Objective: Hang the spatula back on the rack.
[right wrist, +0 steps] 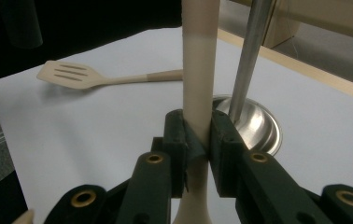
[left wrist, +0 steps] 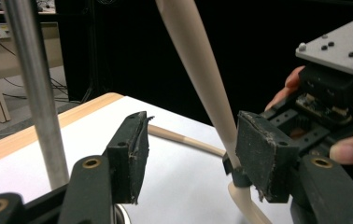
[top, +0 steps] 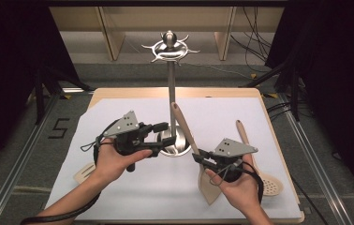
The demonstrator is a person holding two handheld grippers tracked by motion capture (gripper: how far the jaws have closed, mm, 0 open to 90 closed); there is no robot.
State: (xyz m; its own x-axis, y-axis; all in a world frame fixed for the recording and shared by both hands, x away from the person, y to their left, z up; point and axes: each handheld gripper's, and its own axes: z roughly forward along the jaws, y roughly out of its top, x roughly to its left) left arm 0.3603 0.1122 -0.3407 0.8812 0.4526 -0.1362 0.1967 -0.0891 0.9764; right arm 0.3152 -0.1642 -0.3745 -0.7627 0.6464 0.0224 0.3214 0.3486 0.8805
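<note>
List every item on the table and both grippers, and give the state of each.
Right gripper: shut on the wooden spatula's handle.
Wooden spatula: lifted, tilted, handle end up, leaning toward the stand's pole.
Left gripper: open, nothing between the jaws.
Utensil stand: upright, hooks at the top bare.
Slotted turner: lying flat on the white sheet.
Perforated spoon: lying flat beside the right hand.

The left tool (top: 162,137) hangs with jaws spread wide, while the right tool (top: 199,156) has its jaws clamped.
</note>
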